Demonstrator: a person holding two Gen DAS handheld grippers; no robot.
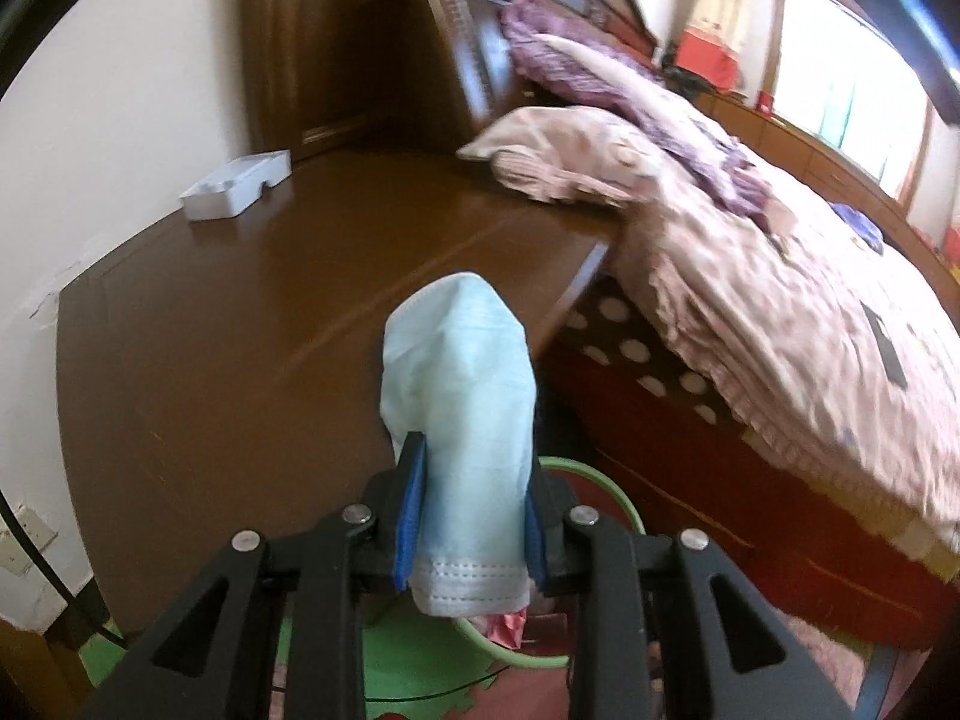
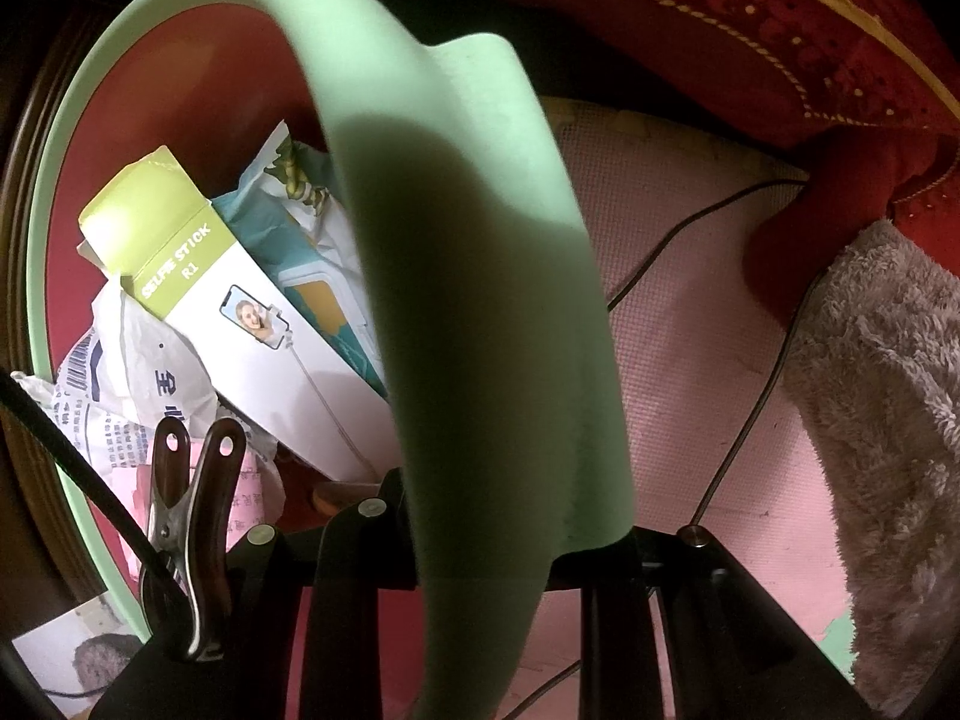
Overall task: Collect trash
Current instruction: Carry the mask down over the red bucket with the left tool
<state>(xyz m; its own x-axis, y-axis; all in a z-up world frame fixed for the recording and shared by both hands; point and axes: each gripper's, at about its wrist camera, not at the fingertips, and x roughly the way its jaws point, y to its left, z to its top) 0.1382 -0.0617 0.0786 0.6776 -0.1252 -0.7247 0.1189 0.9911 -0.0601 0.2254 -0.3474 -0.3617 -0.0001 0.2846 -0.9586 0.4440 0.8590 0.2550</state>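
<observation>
The left jaws (image 1: 471, 516) pinch a mask (image 1: 459, 420), its long axis running straight out ahead of them, with the bin (image 1: 606, 483) just below and behind, while the right jaws (image 2: 504, 516) clamp that bin's rim (image 2: 468, 276) (trash already inside)

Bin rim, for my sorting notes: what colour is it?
Pale green bin rim, clearest in the right wrist view.

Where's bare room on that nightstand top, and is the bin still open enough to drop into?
The brown wooden nightstand top is mostly bare between the white plastic tray at its far wall corner and the pink pillow overhanging its bed side. The green bin is crowded: the white selfie-stick box and crumpled wrappers fill it; red lining shows only at the far wall.
</observation>
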